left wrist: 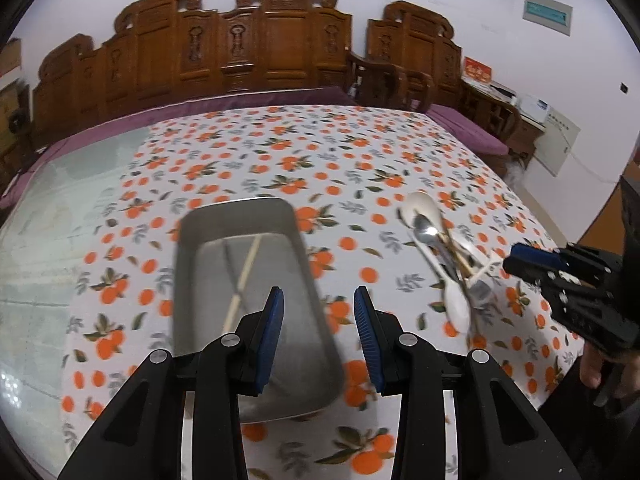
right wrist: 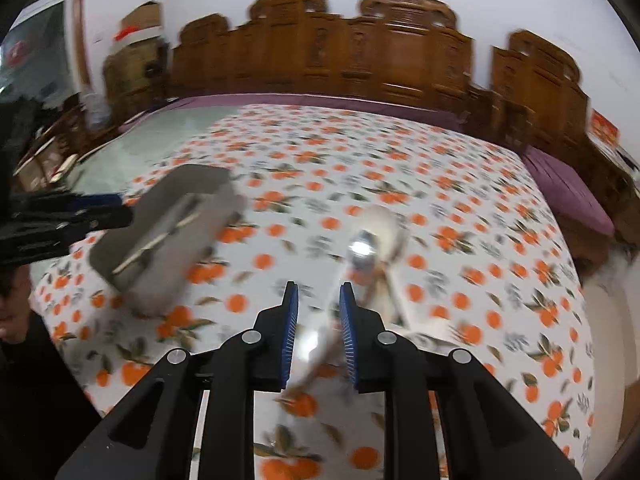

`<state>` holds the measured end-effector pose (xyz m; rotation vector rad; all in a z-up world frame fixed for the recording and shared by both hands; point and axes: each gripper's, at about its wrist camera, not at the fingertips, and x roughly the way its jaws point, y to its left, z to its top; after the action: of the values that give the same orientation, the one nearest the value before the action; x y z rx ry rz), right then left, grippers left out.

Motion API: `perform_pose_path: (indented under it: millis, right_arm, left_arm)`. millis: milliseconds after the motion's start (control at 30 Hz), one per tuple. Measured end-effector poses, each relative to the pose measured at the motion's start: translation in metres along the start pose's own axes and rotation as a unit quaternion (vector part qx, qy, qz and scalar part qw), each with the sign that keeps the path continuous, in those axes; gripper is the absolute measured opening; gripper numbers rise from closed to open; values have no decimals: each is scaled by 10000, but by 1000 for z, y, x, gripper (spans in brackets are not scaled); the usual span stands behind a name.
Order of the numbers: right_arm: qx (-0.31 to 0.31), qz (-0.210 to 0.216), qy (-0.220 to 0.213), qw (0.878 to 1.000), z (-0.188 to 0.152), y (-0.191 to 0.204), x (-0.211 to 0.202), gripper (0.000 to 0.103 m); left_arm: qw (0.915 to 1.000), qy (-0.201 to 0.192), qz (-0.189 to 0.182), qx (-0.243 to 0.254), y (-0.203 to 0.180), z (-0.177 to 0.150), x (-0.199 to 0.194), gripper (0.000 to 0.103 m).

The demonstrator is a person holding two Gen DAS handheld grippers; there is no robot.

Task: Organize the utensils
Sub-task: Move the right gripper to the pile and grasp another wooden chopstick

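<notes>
Chopsticks [left wrist: 245,270] sharp only from left wrist

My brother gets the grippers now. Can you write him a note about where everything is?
Left gripper: open, empty, over the near part of the metal tray.
Right gripper: open, empty, at the near end of the utensil pile; that view is blurred.
Done: a pair of chopsticks lies in the tray.
Left: white spoons, a metal spoon and more in the pile on the tablecloth, right of the tray.
</notes>
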<state>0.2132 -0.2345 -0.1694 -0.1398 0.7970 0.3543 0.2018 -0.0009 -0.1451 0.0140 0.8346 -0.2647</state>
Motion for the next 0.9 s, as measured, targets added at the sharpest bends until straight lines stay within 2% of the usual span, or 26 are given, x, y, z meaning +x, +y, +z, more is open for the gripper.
perform_pose_path:
  millis: [133, 300, 667, 900]
  right_arm:
    - [365, -120, 22, 9993, -16, -28, 5, 25]
    - [764, 107, 133, 9969, -34, -35, 17, 25]
    - [796, 365, 561, 9946, -52, -2, 35, 25]
    - [652, 189, 818, 9943, -61, 16, 46, 25]
  left_arm:
    - [9999, 64, -130, 44, -16, -4, 10, 34]
    - [9995, 114, -186, 235, -39, -10, 21, 35]
    - [9991, 248, -163, 308, -51, -19, 35, 34]
    - [9990, 255, -138, 353, -53, -22, 36, 34]
